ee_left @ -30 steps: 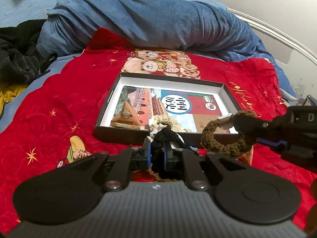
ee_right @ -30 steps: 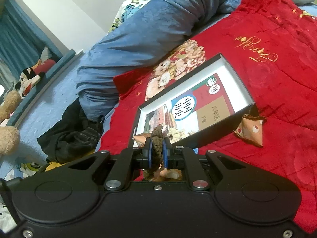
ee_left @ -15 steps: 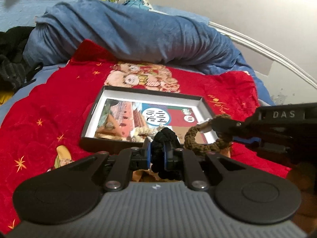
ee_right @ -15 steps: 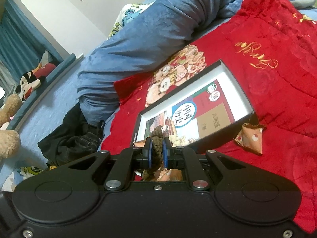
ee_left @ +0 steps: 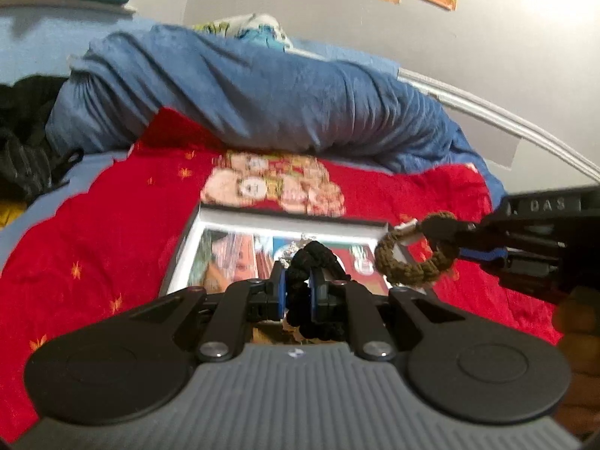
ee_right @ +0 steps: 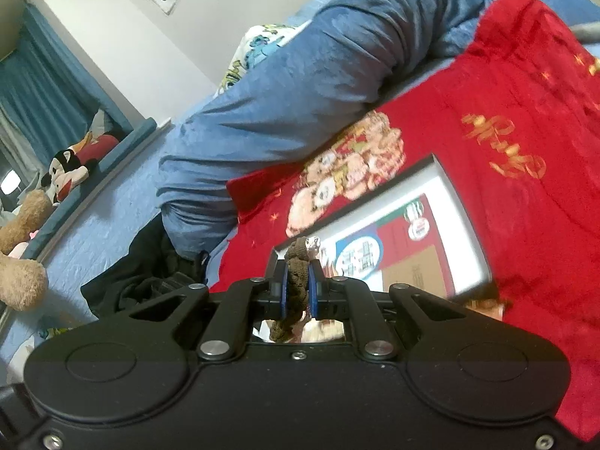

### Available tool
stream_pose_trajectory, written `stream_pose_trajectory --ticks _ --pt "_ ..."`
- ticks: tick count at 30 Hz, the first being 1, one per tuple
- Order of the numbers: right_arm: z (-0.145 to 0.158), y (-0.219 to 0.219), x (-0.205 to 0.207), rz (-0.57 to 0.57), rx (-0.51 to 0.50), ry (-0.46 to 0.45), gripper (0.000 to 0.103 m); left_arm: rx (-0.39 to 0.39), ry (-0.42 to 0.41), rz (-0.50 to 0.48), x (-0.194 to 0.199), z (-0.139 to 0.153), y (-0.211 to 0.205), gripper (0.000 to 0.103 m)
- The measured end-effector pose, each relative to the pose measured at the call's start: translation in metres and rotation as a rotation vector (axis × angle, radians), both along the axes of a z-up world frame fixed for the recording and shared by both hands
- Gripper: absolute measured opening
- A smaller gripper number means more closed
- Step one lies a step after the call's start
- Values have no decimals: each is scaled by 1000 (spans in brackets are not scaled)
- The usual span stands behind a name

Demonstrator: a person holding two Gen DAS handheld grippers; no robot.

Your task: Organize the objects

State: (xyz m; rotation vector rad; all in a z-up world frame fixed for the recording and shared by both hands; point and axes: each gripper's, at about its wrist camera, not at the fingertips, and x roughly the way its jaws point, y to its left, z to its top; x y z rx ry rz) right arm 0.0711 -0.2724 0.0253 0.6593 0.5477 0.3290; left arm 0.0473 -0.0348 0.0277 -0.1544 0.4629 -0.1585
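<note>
Both wrist views look forward and slightly down from close above the bed — sharing the box [ee_left: 288,221] [ee_right: 461,206].

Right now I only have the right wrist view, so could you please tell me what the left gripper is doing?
Observer: The left gripper is shut on a black braided bracelet, held in front of the open box.
Operator: Thank you. How does my brown bracelet hang?
Observer: The brown bracelet hangs from the right gripper as an open ring, with a pale clasp at its top.
Operator: Do the two bracelets touch?
Observer: No, they are apart; the brown one is to the right of the black one.
</note>
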Motion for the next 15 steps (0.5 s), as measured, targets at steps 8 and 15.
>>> stream_pose_trajectory --ticks 8,15 --pt "16 -16 29 -4 -14 -75 12 24 -95 13 40 35 14 16" --pt "1 -28 58 -12 4 -37 12 -30 -134 -11 74 55 6 16"
